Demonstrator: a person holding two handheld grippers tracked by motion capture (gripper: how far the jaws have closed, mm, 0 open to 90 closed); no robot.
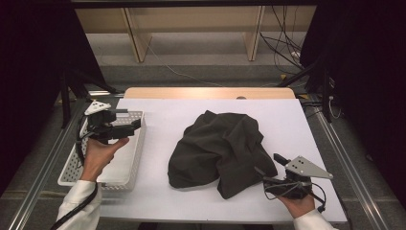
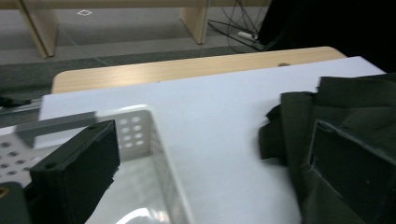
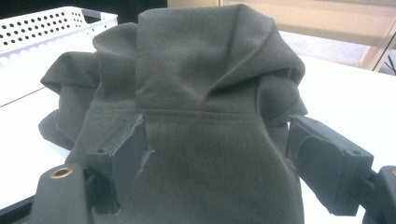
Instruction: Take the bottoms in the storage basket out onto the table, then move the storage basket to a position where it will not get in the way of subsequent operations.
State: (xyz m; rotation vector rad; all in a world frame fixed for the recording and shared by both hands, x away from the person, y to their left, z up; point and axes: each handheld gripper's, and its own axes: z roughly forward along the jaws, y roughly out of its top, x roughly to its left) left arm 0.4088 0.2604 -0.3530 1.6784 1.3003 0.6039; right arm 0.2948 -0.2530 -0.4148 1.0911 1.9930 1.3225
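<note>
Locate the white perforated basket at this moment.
In the high view, the basket sits at the table's left edge, under the left gripper and left of the dark garment.

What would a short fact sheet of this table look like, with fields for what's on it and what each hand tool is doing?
surface: white table
main item: dark garment, crumpled in a heap mid-table
container: white perforated basket at the table's left edge; contents cannot be told
left tool: held above the basket, jaws open, pointing toward the garment, holding nothing
right tool: at the garment's near right corner, jaws open with cloth lying between them, not closed on it
background: wooden shelf legs and cables on the floor behind
</note>
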